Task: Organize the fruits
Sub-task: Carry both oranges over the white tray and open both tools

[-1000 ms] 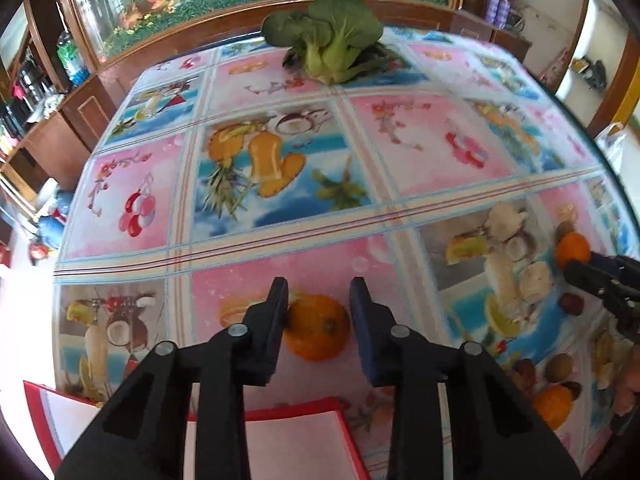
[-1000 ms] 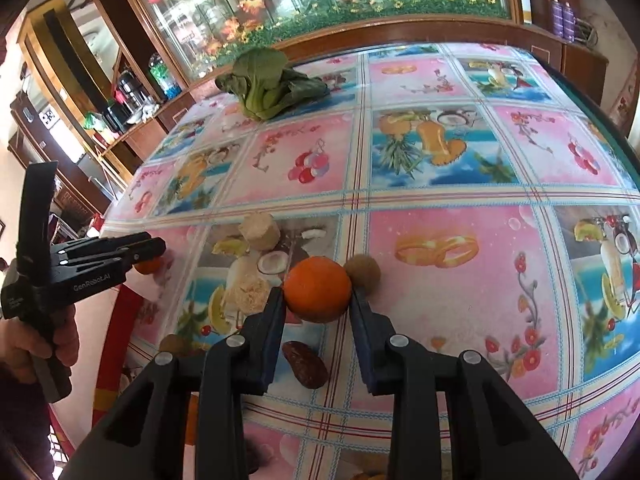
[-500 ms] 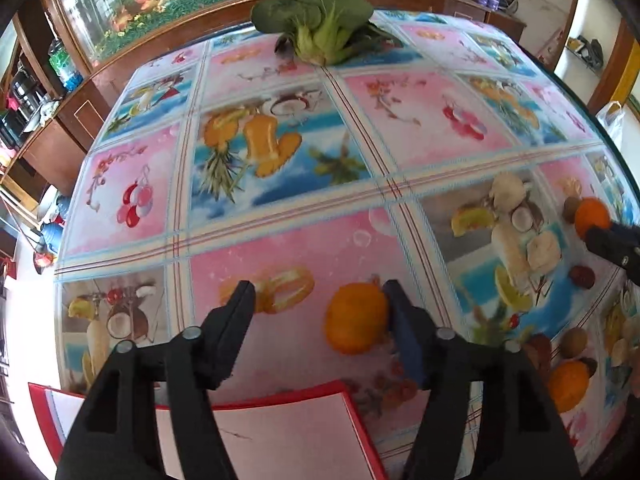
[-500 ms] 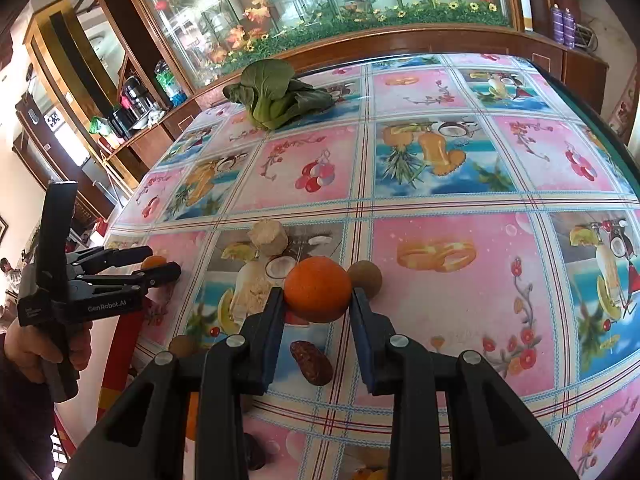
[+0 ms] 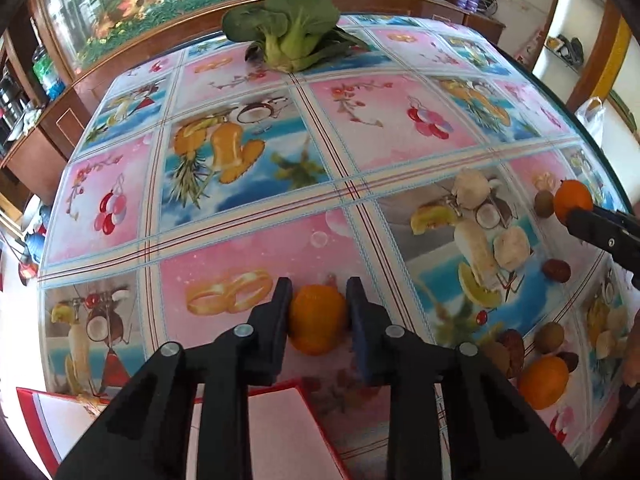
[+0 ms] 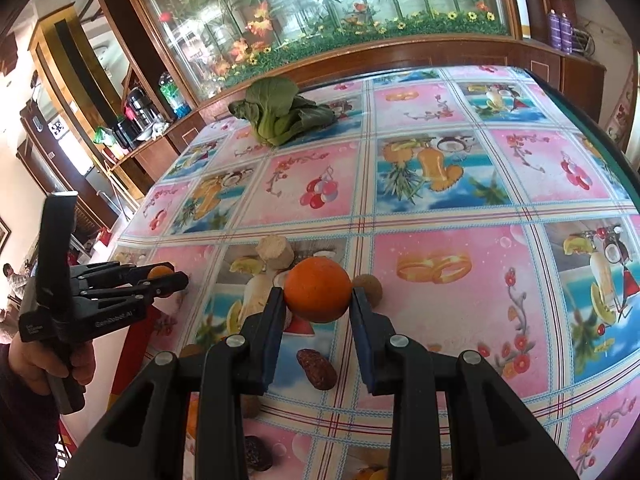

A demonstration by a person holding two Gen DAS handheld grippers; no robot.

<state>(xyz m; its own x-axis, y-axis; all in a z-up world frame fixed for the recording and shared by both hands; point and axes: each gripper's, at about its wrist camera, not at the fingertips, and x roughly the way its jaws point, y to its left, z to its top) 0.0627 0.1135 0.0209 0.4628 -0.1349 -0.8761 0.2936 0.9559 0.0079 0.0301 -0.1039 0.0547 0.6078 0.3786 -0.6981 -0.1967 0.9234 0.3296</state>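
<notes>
**Both grippers closed on oranges over the fruit-print table**

The left gripper (image 5: 318, 312) has its two fingers pressed against the sides of an orange (image 5: 317, 325) that sits low over the tablecloth (image 5: 248, 240), just beyond the red-edged tray (image 5: 276, 432) at the near edge; the same gripper shows from the side in the right wrist view (image 6: 168, 280), gripped by the person's hand (image 6: 44, 364), with a sliver of orange at its tips. The right gripper (image 6: 318, 300) clamps a second orange (image 6: 318, 290), lifted clear of the cloth; a small brown round fruit (image 6: 370, 286) lies just behind its right finger, and a dark date (image 6: 316, 368) lies on the cloth below the jaws. A third orange (image 5: 544, 386) rests near the table's right edge among other small brown fruits; a head of leafy greens (image 5: 292, 36) lies at the far side, well apart from everything else.
</notes>
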